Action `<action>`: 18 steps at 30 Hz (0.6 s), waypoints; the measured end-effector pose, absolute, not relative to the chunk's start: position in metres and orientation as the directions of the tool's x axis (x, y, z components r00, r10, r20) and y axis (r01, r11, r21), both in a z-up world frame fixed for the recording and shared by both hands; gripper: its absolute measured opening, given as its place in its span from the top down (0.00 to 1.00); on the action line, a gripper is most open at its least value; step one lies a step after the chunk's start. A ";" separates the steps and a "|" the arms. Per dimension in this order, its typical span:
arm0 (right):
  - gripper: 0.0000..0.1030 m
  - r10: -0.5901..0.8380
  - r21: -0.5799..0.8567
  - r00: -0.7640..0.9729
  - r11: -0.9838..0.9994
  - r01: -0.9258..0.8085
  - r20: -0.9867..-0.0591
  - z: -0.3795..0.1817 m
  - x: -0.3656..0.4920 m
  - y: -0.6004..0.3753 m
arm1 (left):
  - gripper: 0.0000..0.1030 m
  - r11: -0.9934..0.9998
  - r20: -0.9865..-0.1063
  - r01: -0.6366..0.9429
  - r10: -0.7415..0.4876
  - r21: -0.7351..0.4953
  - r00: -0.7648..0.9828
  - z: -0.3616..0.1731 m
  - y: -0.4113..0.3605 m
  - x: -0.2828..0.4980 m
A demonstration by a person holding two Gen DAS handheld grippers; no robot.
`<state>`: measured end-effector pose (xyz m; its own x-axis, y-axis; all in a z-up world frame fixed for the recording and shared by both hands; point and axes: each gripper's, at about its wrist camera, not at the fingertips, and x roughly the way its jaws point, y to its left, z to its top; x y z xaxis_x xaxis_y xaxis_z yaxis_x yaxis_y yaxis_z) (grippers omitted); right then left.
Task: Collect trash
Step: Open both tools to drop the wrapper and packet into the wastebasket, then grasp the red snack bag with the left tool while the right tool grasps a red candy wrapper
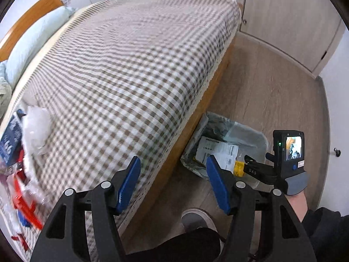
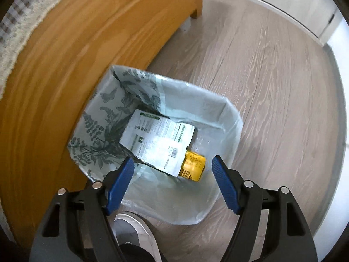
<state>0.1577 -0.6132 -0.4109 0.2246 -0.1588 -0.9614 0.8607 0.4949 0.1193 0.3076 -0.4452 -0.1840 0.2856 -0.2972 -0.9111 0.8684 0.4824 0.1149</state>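
The right gripper (image 2: 172, 187) hangs over the lined bin (image 2: 229, 111) on the floor beside the bed frame, pointing steeply down, its jaws spread with nothing between the pads. In the bin lie a white printed pouch (image 2: 157, 139) and, at about 4 o'clock from it and partly tucked beneath, a yellow packet (image 2: 194, 166).

The left gripper (image 1: 173, 185) is also spread and empty, held over the edge of the checked bedspread (image 1: 130, 65). The trash not yet collected sits at 9 o'clock in its view: a crumpled clear plastic wrap (image 1: 35, 126), a dark blue packet (image 1: 11, 139) just beside it, and red-and-clear wrappers (image 1: 24, 200) nearer the bed's corner (blurred, so their exact shapes are unclear).

These pieces look light, thin and crinkly, probably slippery film. A pinch on a bunched fold or a sealed edge should hold better than a flat face; the soft bedspread beneath could get caught in the pinch.
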 end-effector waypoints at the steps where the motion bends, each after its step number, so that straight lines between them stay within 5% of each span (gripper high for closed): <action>1: 0.31 -0.166 0.111 0.222 0.503 0.857 -0.961 -0.406 0.156 -0.612 | 0.40 0.495 -0.905 0.862 -0.312 0.106 0.290 -0.176 -0.438 0.306; 12: 0.28 -0.354 0.001 0.321 0.670 0.742 -0.879 -0.293 0.159 -0.566 | 0.28 0.583 -0.788 0.808 -0.458 0.084 0.412 -0.107 -0.344 0.291; 18: 0.27 -0.330 0.048 0.502 0.798 0.601 -0.799 -0.225 0.200 -0.514 | 0.24 0.711 -0.740 0.702 -0.450 0.042 0.500 -0.094 -0.266 0.318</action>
<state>0.2001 -0.5142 -0.2246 0.5022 -0.3302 -0.7993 0.6012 0.7976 0.0482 0.3178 -0.2656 -0.0943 0.4999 -0.4500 -0.7400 0.7017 0.7113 0.0416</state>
